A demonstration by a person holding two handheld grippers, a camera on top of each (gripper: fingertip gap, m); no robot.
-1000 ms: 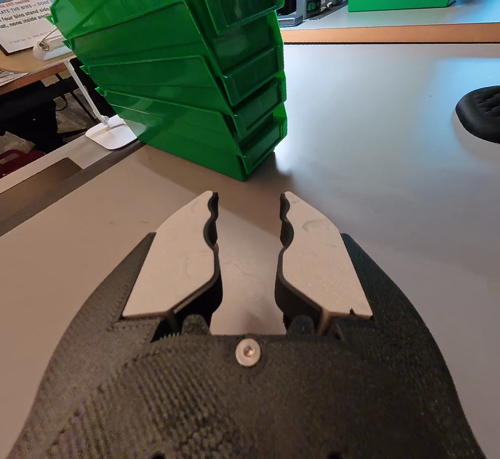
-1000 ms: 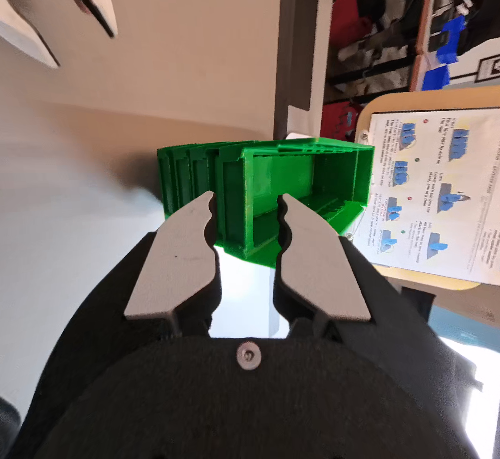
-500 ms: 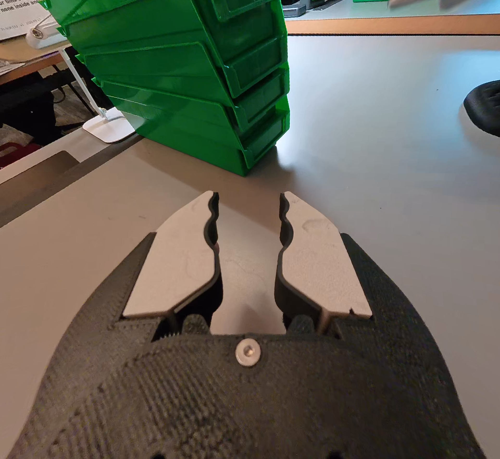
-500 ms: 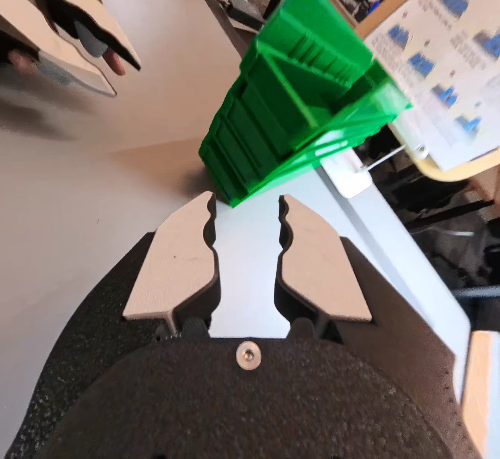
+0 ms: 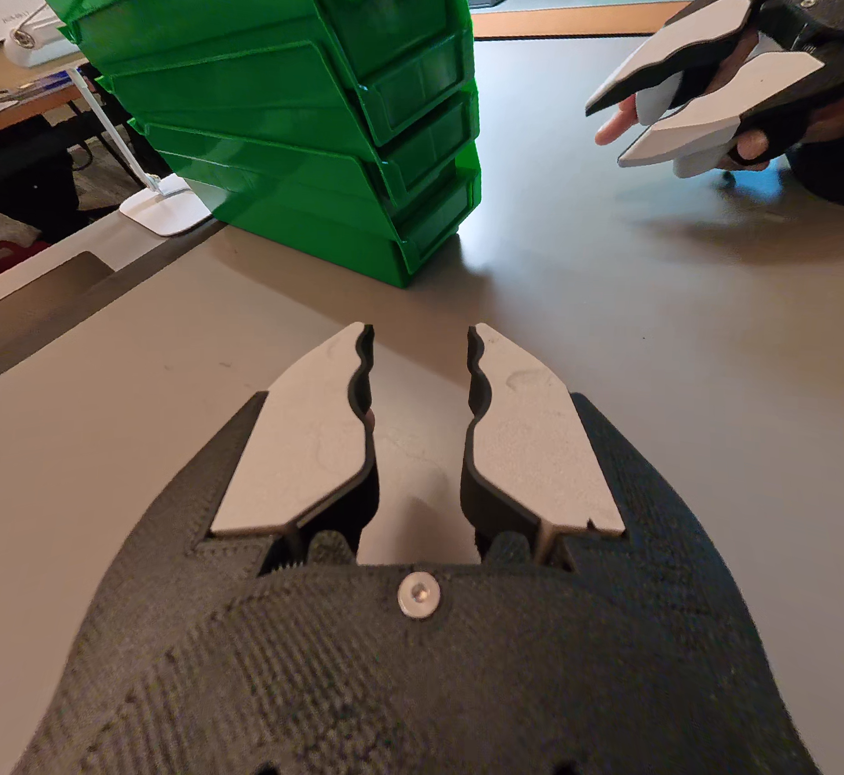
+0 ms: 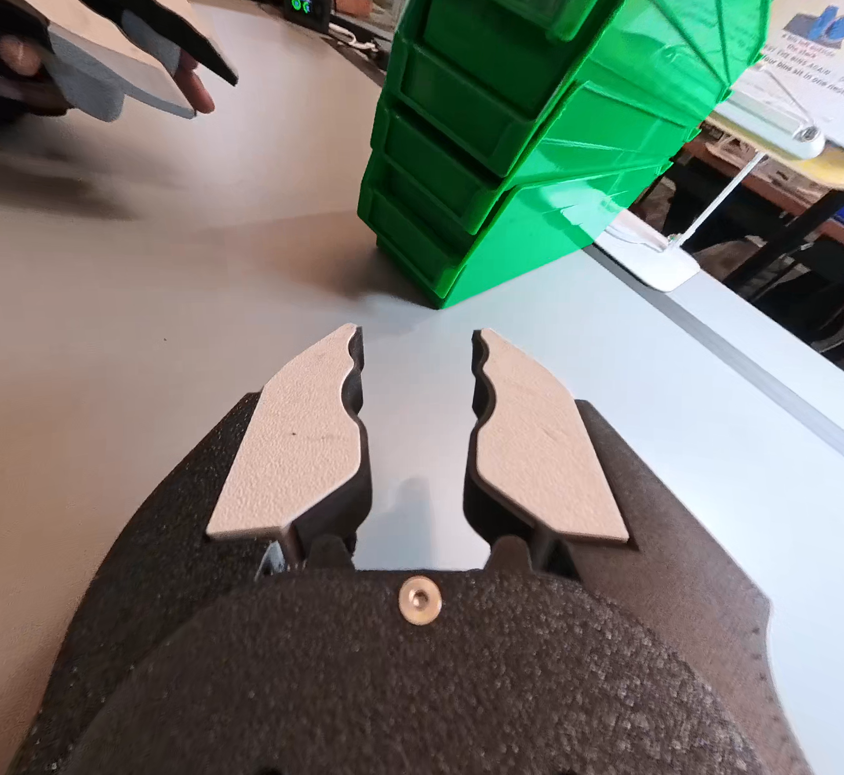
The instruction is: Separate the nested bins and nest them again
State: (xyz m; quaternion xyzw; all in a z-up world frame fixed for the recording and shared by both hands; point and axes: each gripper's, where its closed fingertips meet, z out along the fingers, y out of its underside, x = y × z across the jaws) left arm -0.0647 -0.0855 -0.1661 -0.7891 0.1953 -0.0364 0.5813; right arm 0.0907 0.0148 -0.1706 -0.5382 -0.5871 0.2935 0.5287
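Ahead, the nested stack of green bins (image 5: 292,113) stood on the bench (image 5: 593,319), left tool (image 5: 416,332) and right tool (image 6: 416,332) both released, about equally near.

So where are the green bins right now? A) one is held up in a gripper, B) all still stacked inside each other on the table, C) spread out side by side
B: the green bins sit nested in one leaning stack on the table, while the left gripper and the right gripper are both open and hold nothing.
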